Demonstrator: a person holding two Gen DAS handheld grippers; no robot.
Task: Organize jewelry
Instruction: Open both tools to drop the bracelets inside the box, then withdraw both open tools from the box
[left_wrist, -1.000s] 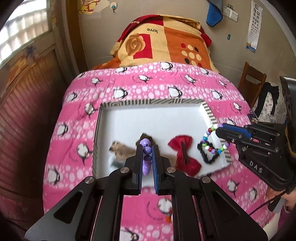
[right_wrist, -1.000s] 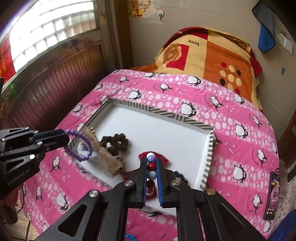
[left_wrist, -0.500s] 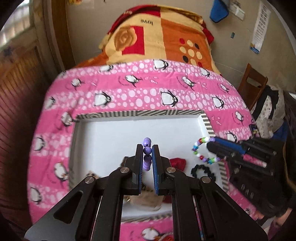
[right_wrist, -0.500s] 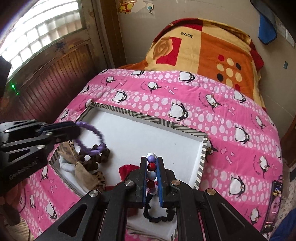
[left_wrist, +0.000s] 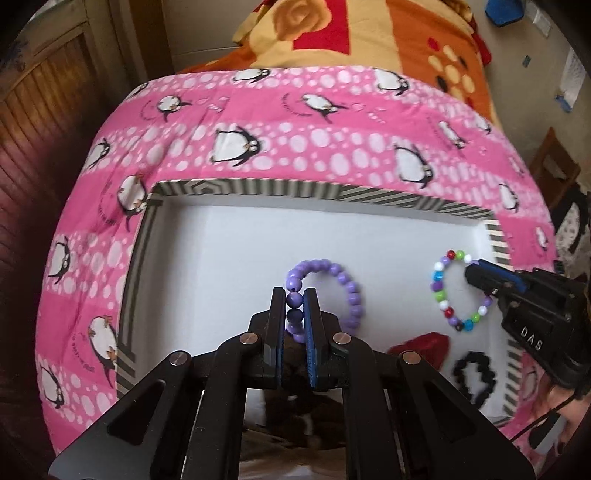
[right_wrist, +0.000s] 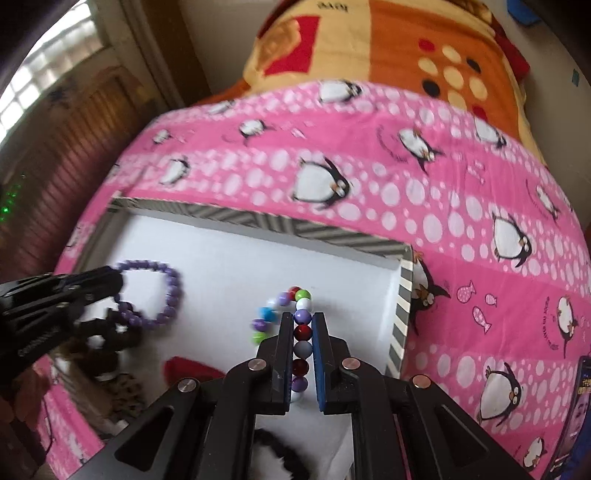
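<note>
Left gripper (left_wrist: 294, 299) is clamped on a purple bead bracelet (left_wrist: 332, 291) over the white tray (left_wrist: 236, 243), toward its 6 o'clock edge. Right gripper (right_wrist: 303, 325), at 3 o'clock, pinches a multicoloured bracelet (right_wrist: 284, 306). Both look light, floppy and slippery; grip across single beads.

Soft daylight enters from the window (right_wrist: 40, 70) at upper left of the right wrist view, where the panes are blown out to white, and leaves the wood panelling (left_wrist: 33, 122) dim. Both fisheye views bend strongly and darken to black at the corners. The pink quilt (right_wrist: 406, 192) and the beaded bracelet (right_wrist: 280, 314) are smeared by motion blur, while the white tray floor (left_wrist: 240, 251) shows only faint shadows.
</note>
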